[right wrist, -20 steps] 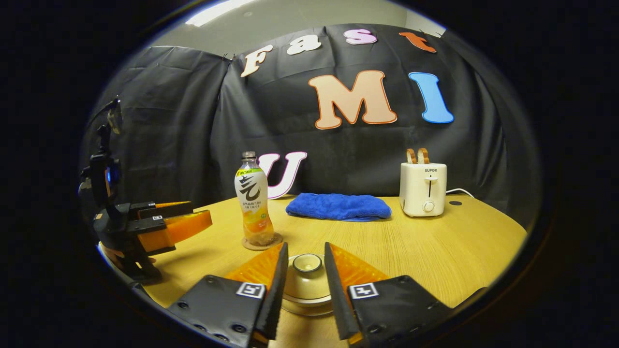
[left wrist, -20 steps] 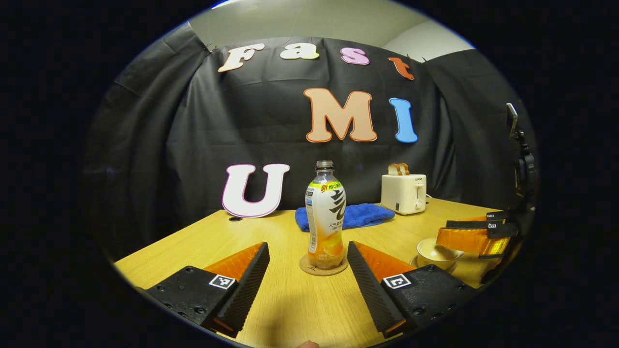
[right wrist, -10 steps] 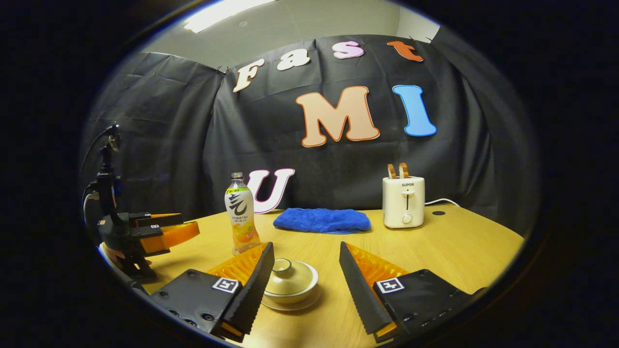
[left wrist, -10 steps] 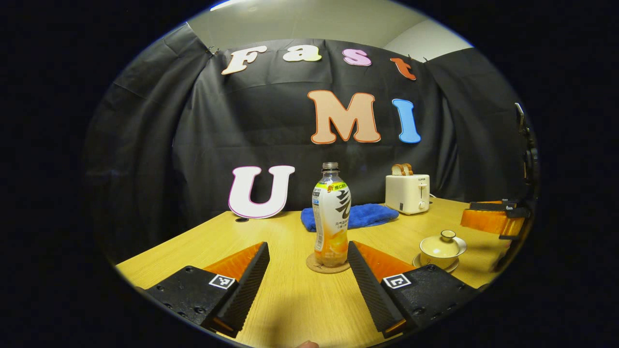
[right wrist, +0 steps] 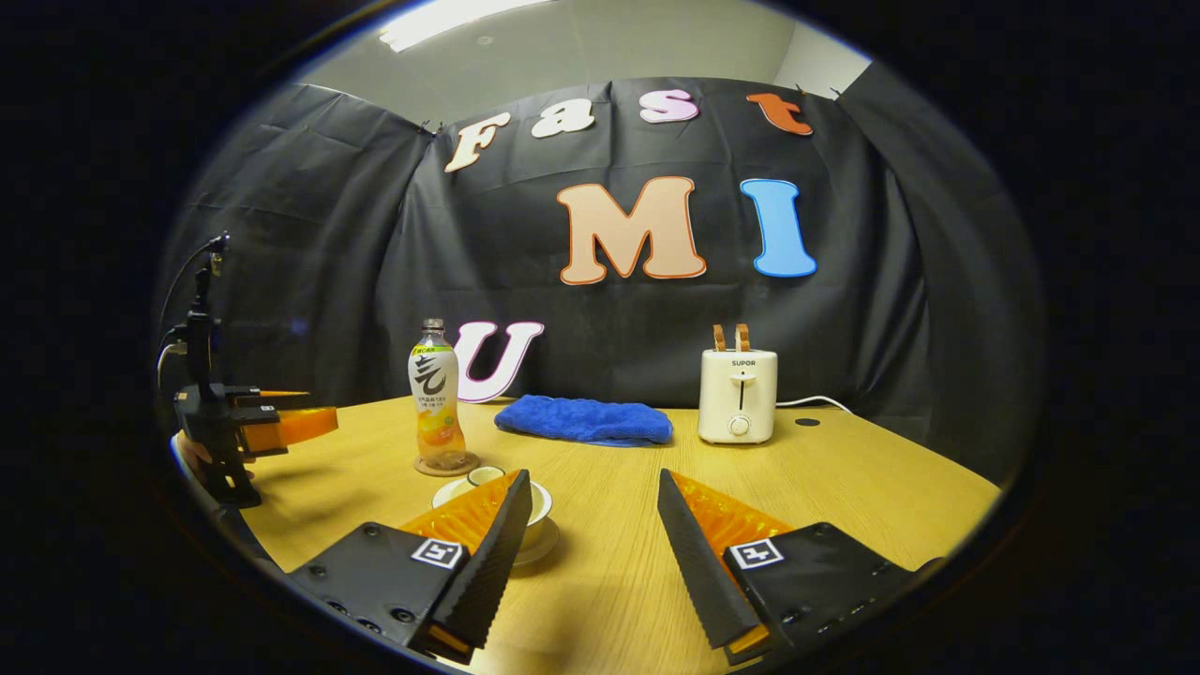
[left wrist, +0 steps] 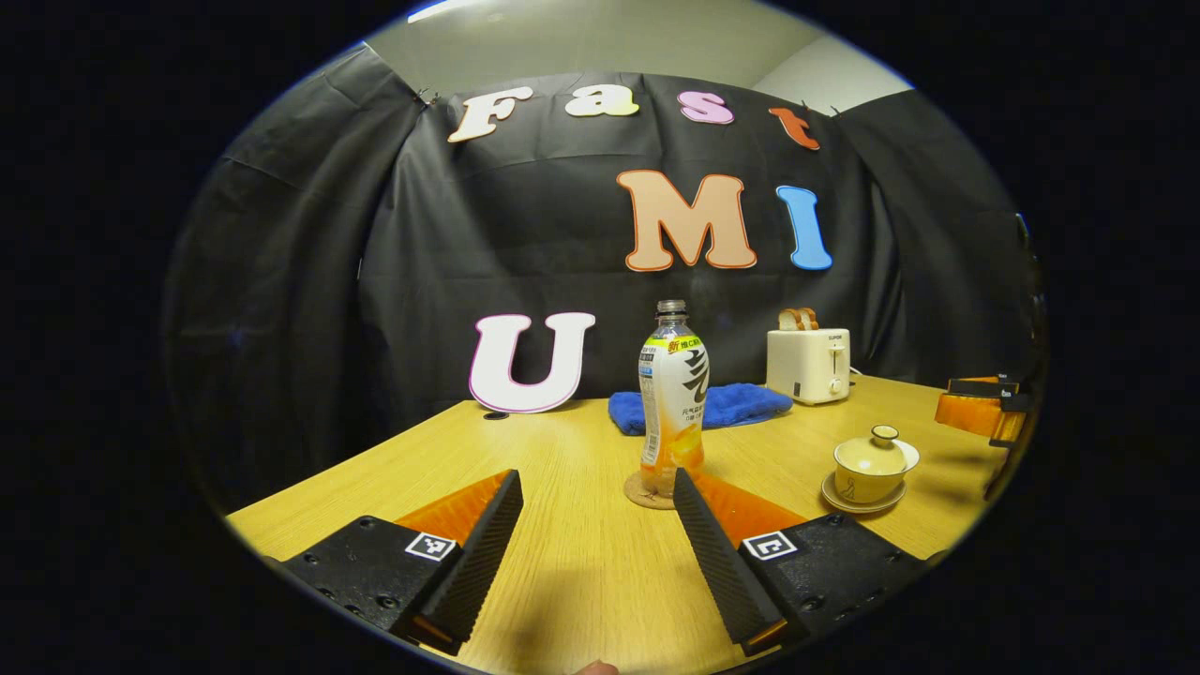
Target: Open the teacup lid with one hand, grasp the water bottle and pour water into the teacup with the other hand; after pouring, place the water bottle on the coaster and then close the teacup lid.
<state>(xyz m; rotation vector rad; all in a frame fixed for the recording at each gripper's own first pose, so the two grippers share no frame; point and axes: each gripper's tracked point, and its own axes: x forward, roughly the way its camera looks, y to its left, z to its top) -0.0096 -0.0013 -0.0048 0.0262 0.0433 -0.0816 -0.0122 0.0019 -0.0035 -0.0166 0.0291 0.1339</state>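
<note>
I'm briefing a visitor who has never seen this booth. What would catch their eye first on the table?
Probably the tall water bottle standing upright on its round coaster mid-table, with the lidded teacup on a saucer to its right in the left gripper view. Behind them a blue towel lies beside a white toaster holding toast.

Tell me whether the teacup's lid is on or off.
On. The lid, knob up, covers the teacup on its saucer; neither tool touches it.

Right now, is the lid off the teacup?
No: in the left gripper view the lid sits on the teacup, knob up, with no claw touching it.
</note>
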